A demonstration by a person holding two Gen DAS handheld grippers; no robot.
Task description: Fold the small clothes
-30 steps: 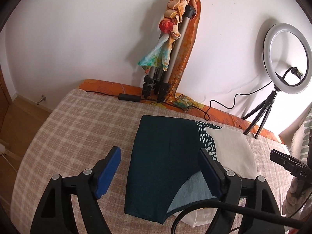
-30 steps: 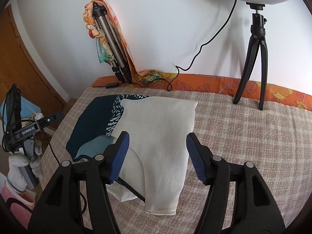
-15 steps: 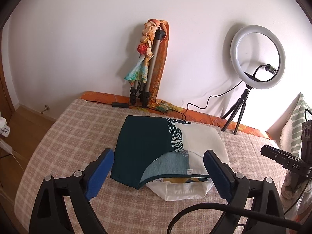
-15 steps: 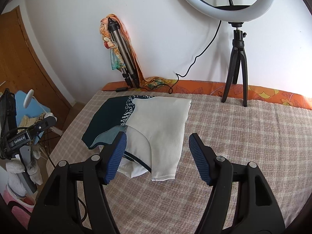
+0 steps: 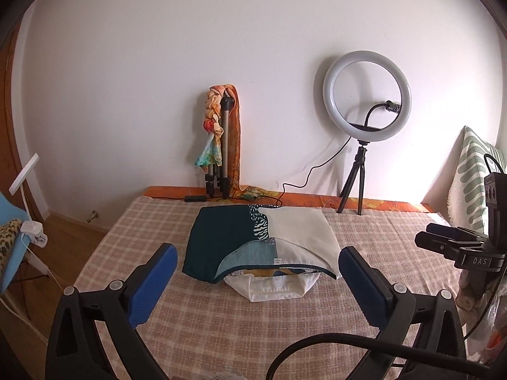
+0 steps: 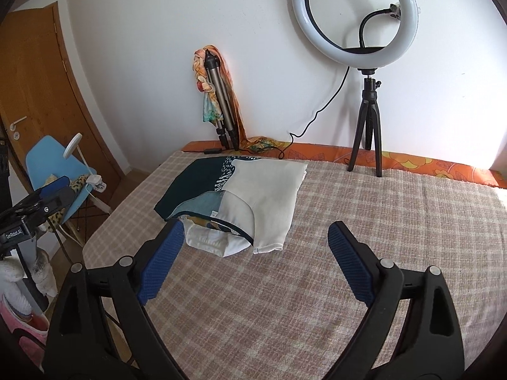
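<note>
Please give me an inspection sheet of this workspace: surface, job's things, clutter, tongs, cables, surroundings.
Surface: checked blanket over the bed.
Job's things: folded garment, dark teal and cream, lying flat; white piece sticks out beneath its near edge.
Clutter: ring light on small tripod; folded tripod draped with scarf.
Tongs: left tongs and right tongs opening, nothing between them.
Cables: black cable from ring light down to bed.
Surroundings: white wall, wooden door, blue chair.
</note>
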